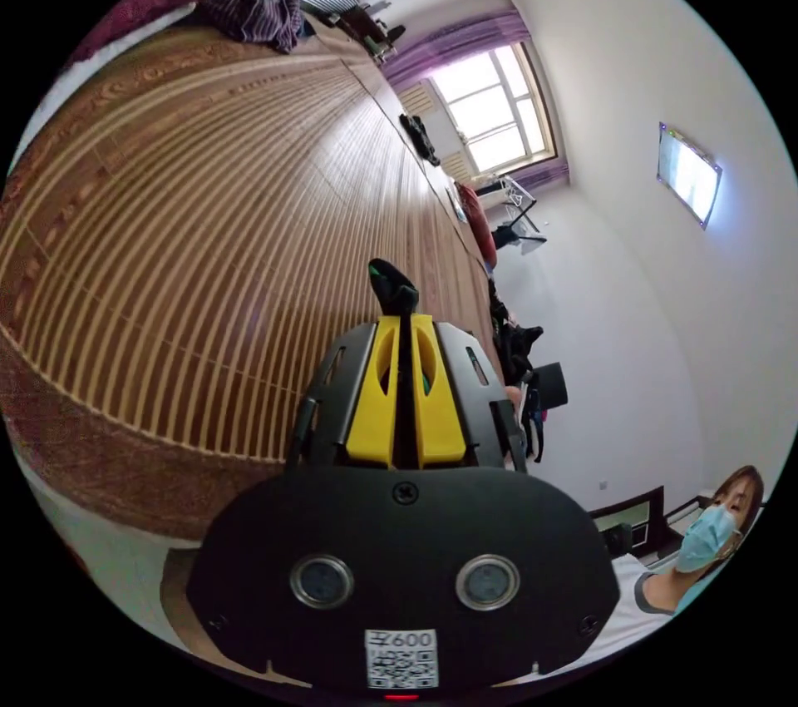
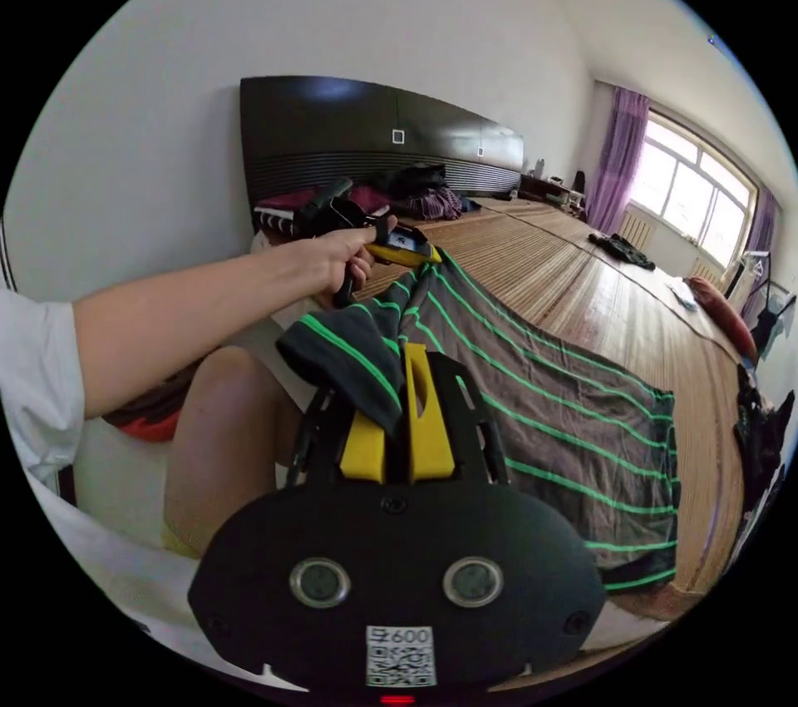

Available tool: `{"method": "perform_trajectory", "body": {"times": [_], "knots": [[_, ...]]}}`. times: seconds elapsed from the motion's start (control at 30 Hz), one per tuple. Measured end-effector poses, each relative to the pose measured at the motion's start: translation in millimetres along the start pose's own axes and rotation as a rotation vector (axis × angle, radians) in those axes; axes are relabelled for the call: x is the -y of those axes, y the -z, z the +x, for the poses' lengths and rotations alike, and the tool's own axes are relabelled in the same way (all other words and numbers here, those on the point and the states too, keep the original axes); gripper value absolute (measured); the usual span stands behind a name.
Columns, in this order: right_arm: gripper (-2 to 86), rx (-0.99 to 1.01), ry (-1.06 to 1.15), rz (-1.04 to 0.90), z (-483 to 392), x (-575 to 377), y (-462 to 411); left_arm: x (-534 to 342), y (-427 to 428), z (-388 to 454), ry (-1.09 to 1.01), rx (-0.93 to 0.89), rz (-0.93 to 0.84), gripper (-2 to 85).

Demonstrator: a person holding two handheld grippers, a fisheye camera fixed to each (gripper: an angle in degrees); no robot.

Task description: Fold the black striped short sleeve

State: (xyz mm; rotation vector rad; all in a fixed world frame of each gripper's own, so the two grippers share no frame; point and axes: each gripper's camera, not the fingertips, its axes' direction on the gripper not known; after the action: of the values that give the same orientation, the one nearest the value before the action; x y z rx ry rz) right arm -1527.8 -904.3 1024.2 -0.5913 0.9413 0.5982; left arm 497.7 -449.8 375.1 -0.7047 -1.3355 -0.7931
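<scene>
Fingers of right gripper and left gripper clenched the striped shirt; even tension between them would flatten it.

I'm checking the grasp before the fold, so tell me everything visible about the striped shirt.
The striped shirt is dark grey-black soft knit with thin bright green stripes. It hangs stretched between the two grippers above the woven bed mat. The right gripper pinches a sleeve edge; the left gripper holds the far corner. Its lower hem drapes onto the mat.
</scene>
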Motion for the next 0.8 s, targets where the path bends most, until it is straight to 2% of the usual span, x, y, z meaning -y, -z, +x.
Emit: {"method": "perform_trajectory", "body": {"times": [0.13, 0.23, 0.4, 0.53, 0.67, 0.8], "knots": [[-0.5, 0.086, -0.103, 0.107, 24, 47, 60, 8, 3, 33, 0.023, -0.112, 0.004, 2.0], [-0.5, 0.132, -0.246, 0.201, 66, 77, 116, 23, -34, 87, -0.024, -0.169, -0.043, 2.0], [-0.6, 0.063, -0.477, 0.334, 166, 102, 219, 30, -161, 206, -0.158, -0.146, -0.125, 1.9], [-0.6, 0.032, -0.624, 0.293, 236, 96, 254, 20, -277, 261, -0.217, -0.026, -0.238, 2.0], [-0.7, 0.048, -0.781, 0.252, 307, 75, 256, 3, -407, 265, -0.138, 0.118, -0.338, 2.0], [-0.7, 0.02, -0.763, 0.169, 327, 88, 266, -26, -474, 269, -0.11, 0.117, -0.327, 2.0]]}}
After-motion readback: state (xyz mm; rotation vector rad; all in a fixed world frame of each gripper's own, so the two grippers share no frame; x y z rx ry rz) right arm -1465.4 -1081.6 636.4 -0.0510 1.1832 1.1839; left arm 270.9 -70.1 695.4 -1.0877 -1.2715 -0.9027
